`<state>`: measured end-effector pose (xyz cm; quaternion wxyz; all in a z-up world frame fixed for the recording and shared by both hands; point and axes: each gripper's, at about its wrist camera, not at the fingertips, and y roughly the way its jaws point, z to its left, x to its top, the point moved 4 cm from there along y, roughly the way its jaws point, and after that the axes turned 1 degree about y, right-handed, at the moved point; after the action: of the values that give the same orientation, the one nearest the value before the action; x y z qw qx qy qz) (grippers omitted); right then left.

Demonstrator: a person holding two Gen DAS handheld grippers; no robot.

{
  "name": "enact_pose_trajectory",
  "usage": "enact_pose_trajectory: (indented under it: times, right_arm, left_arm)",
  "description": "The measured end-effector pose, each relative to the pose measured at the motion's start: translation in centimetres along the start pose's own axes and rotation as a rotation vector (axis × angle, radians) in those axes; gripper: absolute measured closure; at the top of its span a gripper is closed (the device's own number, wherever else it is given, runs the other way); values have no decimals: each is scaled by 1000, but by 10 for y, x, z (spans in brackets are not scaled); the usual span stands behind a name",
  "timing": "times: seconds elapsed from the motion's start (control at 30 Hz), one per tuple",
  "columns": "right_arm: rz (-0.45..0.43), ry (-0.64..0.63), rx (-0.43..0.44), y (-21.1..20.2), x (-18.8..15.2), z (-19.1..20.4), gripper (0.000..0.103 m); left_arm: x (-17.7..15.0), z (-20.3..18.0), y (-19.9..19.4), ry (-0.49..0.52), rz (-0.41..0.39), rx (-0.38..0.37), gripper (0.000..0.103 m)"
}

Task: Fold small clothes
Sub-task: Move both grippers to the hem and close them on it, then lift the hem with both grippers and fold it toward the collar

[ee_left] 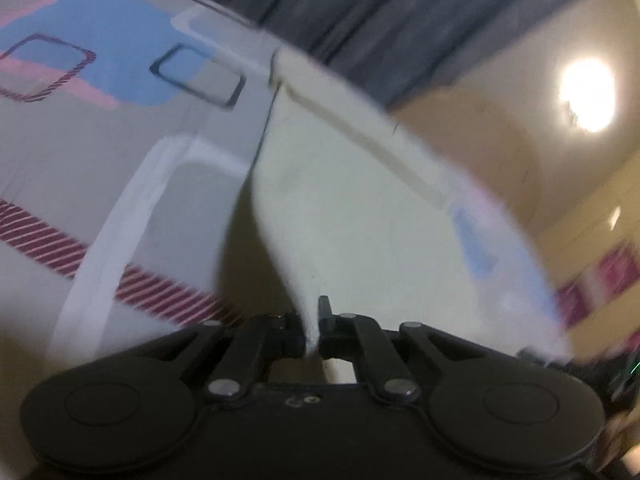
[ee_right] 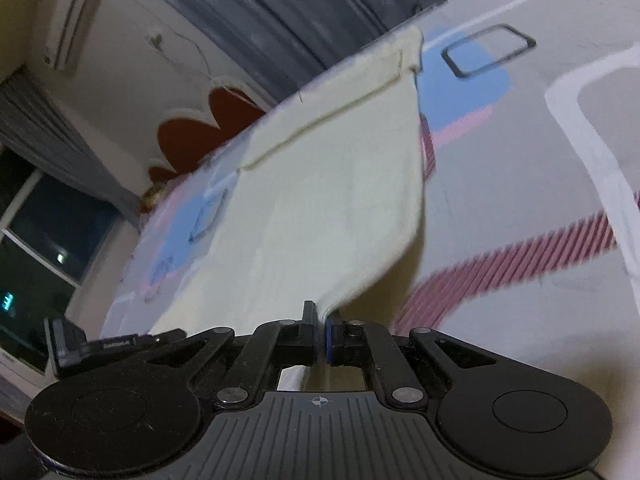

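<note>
patterned bedsheet point(ee_left: 120, 152) | cream cloth point(ee_left: 340, 208) pinched | left gripper point(ee_left: 314, 328), right gripper point(ee_right: 322, 328)

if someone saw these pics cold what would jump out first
The cream cloth fills the middle of both views, its near corners pinched up off the patterned bedsheet by the left gripper and the right gripper, both shut on it. Behind the bed hang dark grey curtains, with an air conditioner high on the wall in the right wrist view.
</note>
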<state>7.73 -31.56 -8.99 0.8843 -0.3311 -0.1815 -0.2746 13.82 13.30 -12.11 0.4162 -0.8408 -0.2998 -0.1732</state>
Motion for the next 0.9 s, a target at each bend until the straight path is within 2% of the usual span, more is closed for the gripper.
enact_pose_trajectory:
  times: [0.13,0.3,0.43,0.63,0.77,0.9]
  right_arm:
    - [-52,-10,6,0,35,9,100]
    - [-131,11,-11,19,109,19,100]
    - [-160,42,-30,51,171,13,100]
    - [-152,147,-74,117,238,-30,100]
    - [-155,230,-85,157,275,-69,100]
    - [-154,308,-96,193,298,-101,100]
  left_arm:
    - [43,-12,7,-53,-65,-32,100]
    - [113,-44,39,47,-101,-11,100]
    - [171,-50,84,34,-103,-51,100]
    - [240,-32,171,11,-47,-34,100]
    - [267,-13,215,8,-18,-22,100]
    - [276,-5,253,63,29,5,100]
